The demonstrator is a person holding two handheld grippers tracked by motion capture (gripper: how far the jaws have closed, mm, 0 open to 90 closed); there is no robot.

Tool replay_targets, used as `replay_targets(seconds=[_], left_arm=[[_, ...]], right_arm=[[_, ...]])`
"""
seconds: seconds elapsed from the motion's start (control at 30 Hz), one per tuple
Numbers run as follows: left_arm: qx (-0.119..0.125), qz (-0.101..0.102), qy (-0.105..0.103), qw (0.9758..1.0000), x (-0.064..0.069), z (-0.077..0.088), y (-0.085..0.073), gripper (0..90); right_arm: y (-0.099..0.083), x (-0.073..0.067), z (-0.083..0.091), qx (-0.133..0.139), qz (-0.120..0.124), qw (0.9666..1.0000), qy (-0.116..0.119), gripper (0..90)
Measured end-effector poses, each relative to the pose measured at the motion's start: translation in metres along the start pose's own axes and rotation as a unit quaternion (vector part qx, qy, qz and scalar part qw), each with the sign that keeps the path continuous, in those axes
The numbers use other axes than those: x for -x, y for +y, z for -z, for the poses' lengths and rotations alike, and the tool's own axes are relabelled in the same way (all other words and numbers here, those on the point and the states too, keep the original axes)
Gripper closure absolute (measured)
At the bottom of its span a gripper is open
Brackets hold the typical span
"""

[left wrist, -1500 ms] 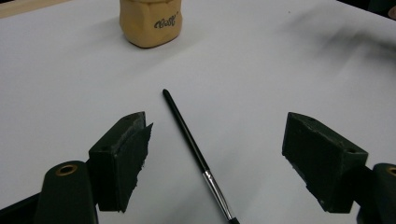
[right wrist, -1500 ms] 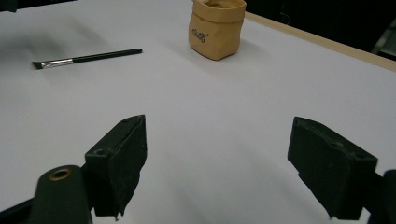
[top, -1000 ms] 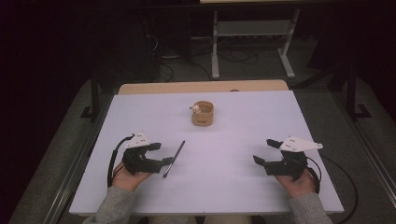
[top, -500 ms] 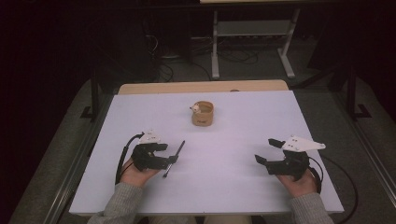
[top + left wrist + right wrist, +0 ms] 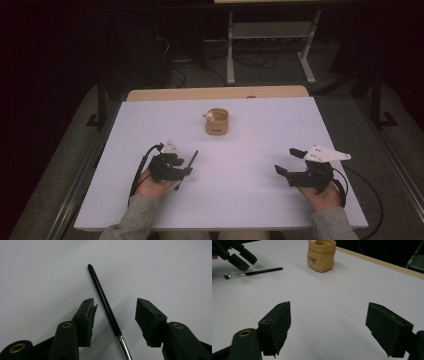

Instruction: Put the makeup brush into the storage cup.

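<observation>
Broadly, the white surface (image 5: pixel 260 145) takes up most of the high view, with a strip of bare wood showing along its far edge at 12 o'clock. Beyond it, a metal stand (image 5: pixel 270 45) sits on the dark floor among loose cables.

Next in size are the two hand-held tools. The left tool (image 5: pixel 186 166) sits at about 8 o'clock on the surface, gripped by the person's left hand (image 5: pixel 152 184), its black cable looping out on the 9 o'clock side. Its jaws stand well apart and hold nothing; in the left gripper view (image 5: pixel 115 312) they straddle a paintbrush without touching it. The right tool (image 5: pixel 289 161) sits at about 4 o'clock in the right hand (image 5: pixel 322 195), a pale three-cornered plate on top. Its jaws are spread wide and empty, with bare surface between them in the right gripper view (image 5: pixel 327 327).

A small tan bag (image 5: pixel 217 121) stands upright near 12 o'clock, well apart from both tools, with something pale at its rim and dark print on its side (image 5: pixel 322 255).

Smallest, the paintbrush (image 5: pixel 105 302) lies flat on the surface between the left tool's jaws, black handle pointing away from the hand, silver ferrule toward it. The high view shows it (image 5: pixel 192 158) slanting toward 1 o'clock.
</observation>
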State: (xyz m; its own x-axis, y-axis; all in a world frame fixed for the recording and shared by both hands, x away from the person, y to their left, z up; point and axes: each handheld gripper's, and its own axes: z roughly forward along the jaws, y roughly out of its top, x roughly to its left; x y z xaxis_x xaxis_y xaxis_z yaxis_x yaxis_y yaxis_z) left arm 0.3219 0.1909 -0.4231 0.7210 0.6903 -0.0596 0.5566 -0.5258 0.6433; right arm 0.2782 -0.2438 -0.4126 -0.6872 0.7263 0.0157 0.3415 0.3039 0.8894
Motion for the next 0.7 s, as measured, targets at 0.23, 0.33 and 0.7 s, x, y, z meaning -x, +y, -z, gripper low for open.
replay_targets(seconds=[0.23, 0.33, 0.7], left_arm=[[-0.011, -0.004, 0.010, 0.9999, 0.003, -0.005, 0.000, 54.5], [-0.016, -0.005, 0.013, 0.9998, 0.004, -0.006, 0.001, 57.5], [-0.039, -0.010, 0.035, 0.9986, 0.009, -0.014, -0.001, 64.1]], right_arm=[[0.000, -0.001, -0.002, -0.004, 0.002, 1.0000, -0.001, 19.8], [0.000, -0.001, -0.001, -0.001, 0.002, 1.0000, 0.000, 20.3], [0.001, -0.002, 0.001, 0.002, 0.007, 1.0000, 0.002, 21.5]])
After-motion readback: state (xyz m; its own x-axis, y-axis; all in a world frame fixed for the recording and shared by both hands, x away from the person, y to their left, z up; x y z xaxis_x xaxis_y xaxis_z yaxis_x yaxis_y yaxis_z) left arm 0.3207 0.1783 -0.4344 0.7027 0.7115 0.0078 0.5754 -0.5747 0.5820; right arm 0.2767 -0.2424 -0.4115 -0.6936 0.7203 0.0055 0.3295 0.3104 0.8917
